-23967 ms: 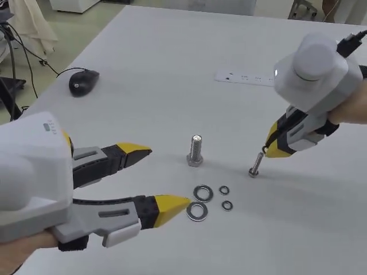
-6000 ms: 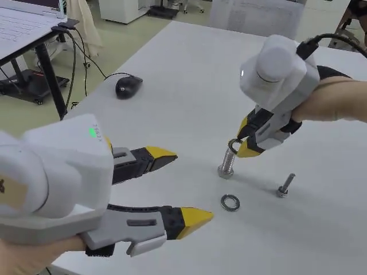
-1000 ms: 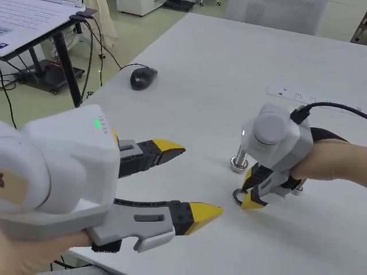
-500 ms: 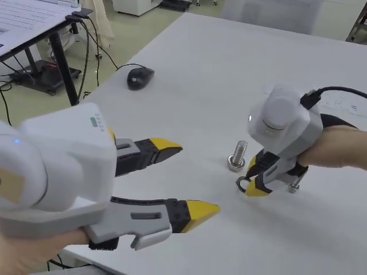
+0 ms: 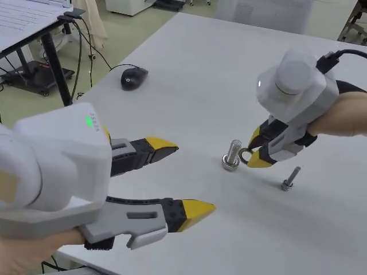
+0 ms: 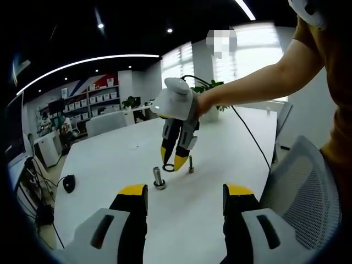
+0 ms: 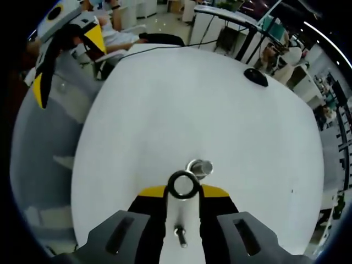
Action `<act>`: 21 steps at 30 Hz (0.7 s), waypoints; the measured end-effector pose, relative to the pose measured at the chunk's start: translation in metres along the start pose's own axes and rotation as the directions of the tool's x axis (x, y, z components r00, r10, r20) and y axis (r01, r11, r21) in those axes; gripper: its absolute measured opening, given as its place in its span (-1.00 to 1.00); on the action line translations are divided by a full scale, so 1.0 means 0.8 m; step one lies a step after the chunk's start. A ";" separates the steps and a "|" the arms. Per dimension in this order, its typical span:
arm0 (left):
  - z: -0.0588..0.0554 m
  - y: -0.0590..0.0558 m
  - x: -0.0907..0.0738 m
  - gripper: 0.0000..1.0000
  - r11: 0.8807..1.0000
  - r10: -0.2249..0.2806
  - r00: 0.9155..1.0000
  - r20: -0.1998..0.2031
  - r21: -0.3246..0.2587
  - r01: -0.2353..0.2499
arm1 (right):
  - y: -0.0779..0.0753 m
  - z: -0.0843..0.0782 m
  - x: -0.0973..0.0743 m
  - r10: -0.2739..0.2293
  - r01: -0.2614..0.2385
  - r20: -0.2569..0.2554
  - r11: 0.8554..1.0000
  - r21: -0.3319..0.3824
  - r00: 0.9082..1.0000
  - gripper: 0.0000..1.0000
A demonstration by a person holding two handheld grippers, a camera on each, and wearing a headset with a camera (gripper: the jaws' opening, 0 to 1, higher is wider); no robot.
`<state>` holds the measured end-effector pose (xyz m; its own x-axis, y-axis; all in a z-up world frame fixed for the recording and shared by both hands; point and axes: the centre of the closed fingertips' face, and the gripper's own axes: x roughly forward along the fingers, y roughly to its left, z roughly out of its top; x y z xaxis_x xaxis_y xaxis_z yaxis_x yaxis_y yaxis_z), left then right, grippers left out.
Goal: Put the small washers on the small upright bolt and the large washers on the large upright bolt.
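Your right claw (image 5: pixel 256 153) grips a large washer (image 7: pixel 170 185) just beside the large bolt (image 5: pixel 232 154), so line its hole over the bolt's top and release; your left claw (image 5: pixel 194 178) gapes wide, empty

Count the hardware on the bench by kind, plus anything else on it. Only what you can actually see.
Bolts: 2, the large bolt and the small bolt
Washers: 1, the large washer, held in the jaws of the right gripper beside the large bolt
Computer mouse: 1
Total: 4
I can't tell whether any washers sit on the bolts.
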<state>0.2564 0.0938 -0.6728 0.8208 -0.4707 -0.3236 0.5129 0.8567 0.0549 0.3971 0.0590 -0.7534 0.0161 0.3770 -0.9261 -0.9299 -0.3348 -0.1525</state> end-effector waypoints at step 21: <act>0.001 0.008 -0.003 0.08 1.000 0.008 1.000 0.005 -0.003 -0.008 | -0.037 0.022 0.015 0.020 -0.023 -0.068 0.999 -0.040 0.997 -0.57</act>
<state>0.2579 0.1004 -0.6705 0.8262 -0.4648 -0.3183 0.5054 0.8611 0.0545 0.4181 0.0883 -0.7537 0.0226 0.3106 -0.9503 -0.9145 -0.3776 -0.1451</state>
